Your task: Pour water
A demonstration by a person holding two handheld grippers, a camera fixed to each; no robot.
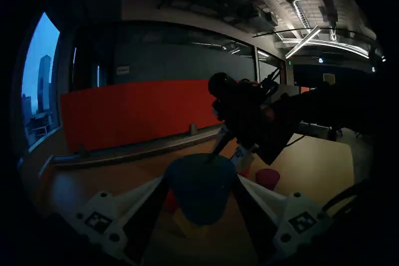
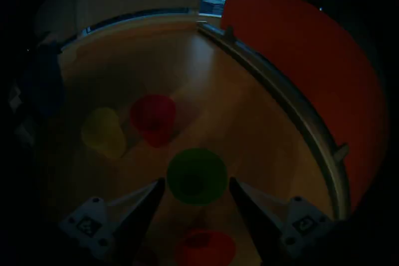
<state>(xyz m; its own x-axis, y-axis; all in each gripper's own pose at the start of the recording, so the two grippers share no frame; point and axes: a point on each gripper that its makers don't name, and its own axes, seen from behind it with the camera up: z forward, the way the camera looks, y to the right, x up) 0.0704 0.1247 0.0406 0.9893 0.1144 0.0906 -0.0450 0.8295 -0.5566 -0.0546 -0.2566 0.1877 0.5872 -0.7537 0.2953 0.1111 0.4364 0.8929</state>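
Light: dim, fine detail poor.
L side: left gripper [image 1: 199,182] pinching blue cup [image 1: 200,191], one finger pressed on each side; cup upright, looks clear of the bench [image 1: 319,161].
R side: right gripper [image 2: 197,182] closed on green cup [image 2: 197,175], fingertips touching both sides; camera looks down into the cup mouth.
Green cup contents: can't tell, too dark.
Blue cup, right gripper view: dark shape at far left edge, well apart from green cup.
R gripper, left gripper view: dark bulk beyond blue cup, up & to the right, angled down toward bench.
On bench: yellow cup [image 2: 103,132] & red cup [image 2: 153,116] side by side, beyond green cup & to its left; second red cup [image 2: 207,247] nearest the camera, below green cup in frame.
Backdrop: orange-red panel [image 2: 309,56] behind a rail along the bench edge; window [image 1: 42,81] w/ city towers outside.
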